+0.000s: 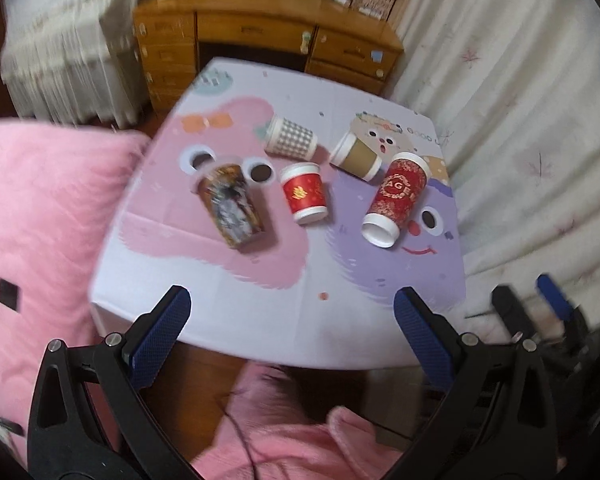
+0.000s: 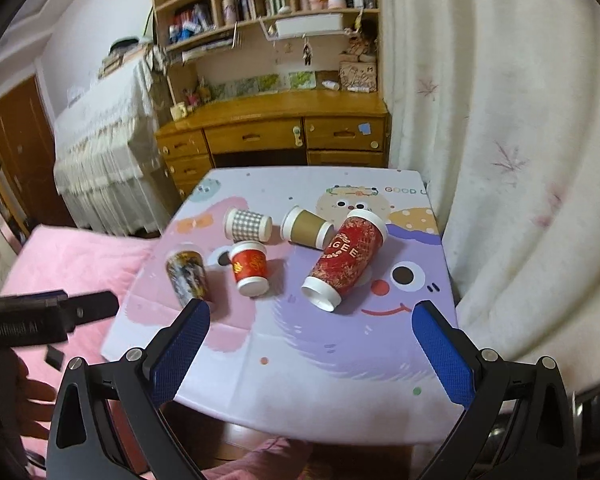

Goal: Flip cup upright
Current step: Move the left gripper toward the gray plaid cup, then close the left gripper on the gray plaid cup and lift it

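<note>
Several paper cups lie on their sides on a small table with a cartoon cloth (image 1: 260,312) (image 2: 300,360). A tall red patterned cup (image 1: 398,198) (image 2: 346,264) lies at the right. A small red cup (image 1: 303,193) (image 2: 250,266) lies in the middle. A dark patterned cup (image 1: 231,206) (image 2: 187,276) lies at the left. A checked cup (image 1: 291,138) (image 2: 247,226) and a brown cup (image 1: 358,156) (image 2: 308,230) lie behind. My left gripper (image 1: 292,308) is open and empty at the table's near edge. My right gripper (image 2: 310,322) is open and empty in front of the tall red cup.
A pink fluffy bed cover (image 1: 40,220) (image 2: 68,264) lies left of the table. A white curtain (image 1: 520,120) (image 2: 520,160) hangs at the right. A wooden desk (image 1: 260,36) (image 2: 276,128) stands behind, with shelves above it. My right gripper's fingers (image 1: 552,292) show at the left wrist view's right edge.
</note>
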Tool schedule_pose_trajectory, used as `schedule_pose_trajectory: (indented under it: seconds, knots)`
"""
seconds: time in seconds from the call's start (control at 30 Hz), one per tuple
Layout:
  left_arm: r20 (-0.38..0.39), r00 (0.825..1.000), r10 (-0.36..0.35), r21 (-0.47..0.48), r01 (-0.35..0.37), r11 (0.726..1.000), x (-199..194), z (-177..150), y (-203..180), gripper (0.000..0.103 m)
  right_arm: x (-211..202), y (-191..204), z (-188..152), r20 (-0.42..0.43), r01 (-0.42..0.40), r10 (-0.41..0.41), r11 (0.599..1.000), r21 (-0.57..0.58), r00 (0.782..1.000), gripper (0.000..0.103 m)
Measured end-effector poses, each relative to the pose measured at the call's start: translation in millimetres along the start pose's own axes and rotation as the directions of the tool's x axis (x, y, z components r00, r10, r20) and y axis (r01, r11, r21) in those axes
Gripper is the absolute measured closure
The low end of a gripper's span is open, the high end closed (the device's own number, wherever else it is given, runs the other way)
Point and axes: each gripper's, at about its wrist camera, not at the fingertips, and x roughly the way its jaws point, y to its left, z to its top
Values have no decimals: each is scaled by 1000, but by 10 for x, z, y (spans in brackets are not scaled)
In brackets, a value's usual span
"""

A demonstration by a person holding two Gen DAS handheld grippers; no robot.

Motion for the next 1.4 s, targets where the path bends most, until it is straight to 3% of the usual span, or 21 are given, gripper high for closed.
schedule_pose_trajectory:
  seconds: [0.17,0.37,0.47,0.7,0.8,1.0,1.1,1.4]
  knots:
    - [-110,993,-37,-124,23,992,579,497,63,2,606,5,301,-90,4,-7,999,-40,996,0]
    - [-206,976,-70,-302,4,953,1338,1115,188,2,1412,-50,704,-198,3,-17,997,-72,980,0]
    - [-251,958,-138,-431,17,902,1757,1343,280,2,1776,-92,892,-248,9,-25,998,-63,968,0]
    - [-307,926,-221,-623,-20,782,2490,1621,432,8,2392,-267,1124,-336,35,-14,998,56,942,0]
    - [-309,921,-237,-678,-38,734,2734,1705,466,8,2527,-337,1087,-378,45,-8,995,88,926,0]
    - [-303,918,-256,-725,-48,687,3146,1931,480,8,2679,-468,965,-443,99,-39,989,113,896,0]
    - [-305,909,-285,-764,-55,643,3322,1969,540,8,2650,-534,911,-451,131,-65,985,116,890,0]
    - [-313,912,-265,-814,-114,570,3723,1999,615,12,2468,-763,689,-495,228,-114,958,176,861,0]
